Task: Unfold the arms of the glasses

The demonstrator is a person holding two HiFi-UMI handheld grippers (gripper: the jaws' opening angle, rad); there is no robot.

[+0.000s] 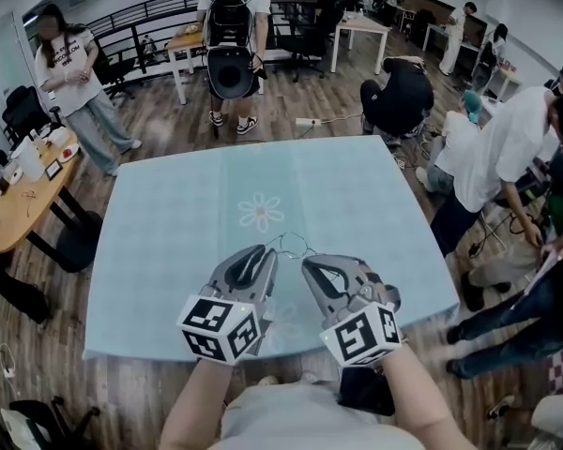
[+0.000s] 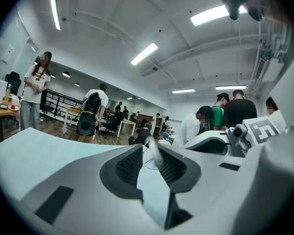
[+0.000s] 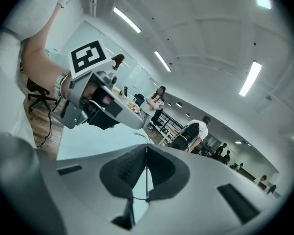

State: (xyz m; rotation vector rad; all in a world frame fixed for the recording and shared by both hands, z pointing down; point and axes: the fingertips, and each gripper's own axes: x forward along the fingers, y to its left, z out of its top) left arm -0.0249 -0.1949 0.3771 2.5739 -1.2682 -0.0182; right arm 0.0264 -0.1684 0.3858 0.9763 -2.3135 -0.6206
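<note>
While the right gripper [image 3: 146, 150] is clamping its pads together on a thin wire of the glasses [image 3: 146, 172], I am holding the left gripper [image 2: 148, 149] with its pads parted. A pale, blurred part of the frame is lying between them, close to one pad and not pinched. In the head view the glasses are sitting between the two gripper tips, over the pale blue table [image 1: 169, 232]. I am judging the task as barely begun: no arm is showing swung out, and both are left to unfold.
</note>
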